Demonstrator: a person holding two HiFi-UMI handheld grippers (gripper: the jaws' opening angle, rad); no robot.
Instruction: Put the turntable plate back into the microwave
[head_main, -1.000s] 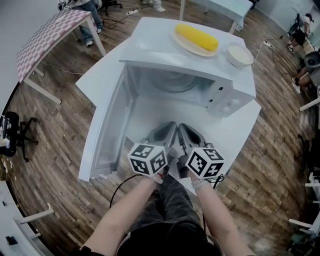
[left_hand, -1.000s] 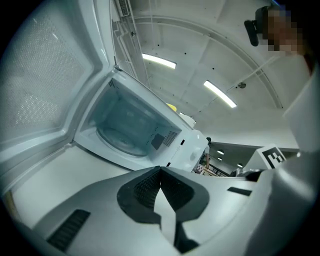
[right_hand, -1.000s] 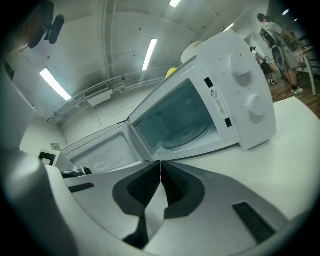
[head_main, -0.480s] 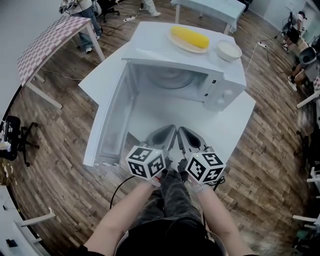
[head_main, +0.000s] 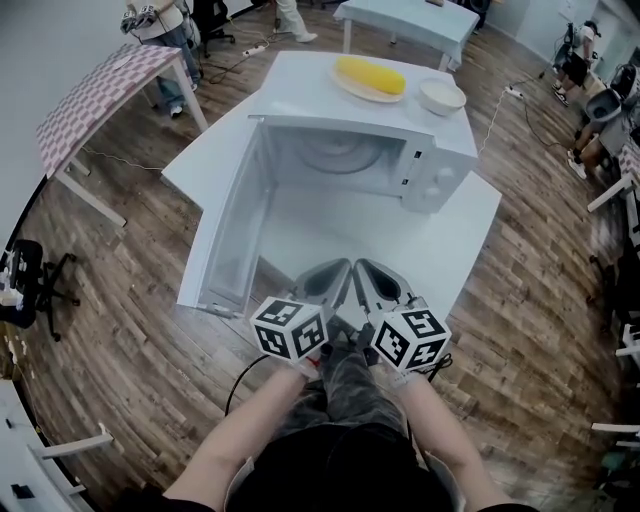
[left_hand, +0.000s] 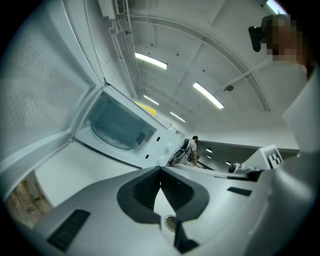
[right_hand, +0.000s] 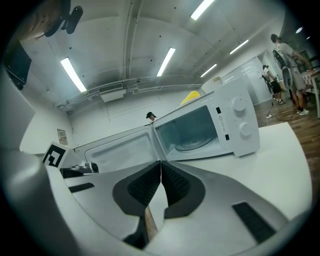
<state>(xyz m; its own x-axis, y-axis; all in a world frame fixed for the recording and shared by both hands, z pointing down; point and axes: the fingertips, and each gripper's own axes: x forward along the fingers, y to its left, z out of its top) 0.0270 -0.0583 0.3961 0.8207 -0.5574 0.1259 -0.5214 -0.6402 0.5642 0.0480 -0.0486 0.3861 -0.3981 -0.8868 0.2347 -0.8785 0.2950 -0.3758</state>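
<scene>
The white microwave (head_main: 425, 160) stands on the white table (head_main: 470, 225) with its door (head_main: 235, 225) swung wide to the left. The round glass turntable plate (head_main: 337, 155) lies inside the cavity; the right gripper view shows it on the cavity floor (right_hand: 197, 145), and it appears in the left gripper view (left_hand: 112, 135) too. Both grippers hover side by side at the table's near edge, well short of the microwave. My left gripper (head_main: 343, 268) is shut with nothing in it, jaws touching (left_hand: 160, 170). My right gripper (head_main: 362, 266) is shut and empty as well (right_hand: 160, 165).
On top of the microwave sit a plate with a yellow corn cob (head_main: 370, 76) and a white bowl (head_main: 442, 96). A pink checked table (head_main: 95, 90) stands far left, another table (head_main: 410, 18) behind. People stand at the room's edges on the wooden floor (head_main: 120, 300).
The view has pulled back from the microwave, which now sits farther off and higher in frame. Both grippers stay shut and close together near the table's front edge.
</scene>
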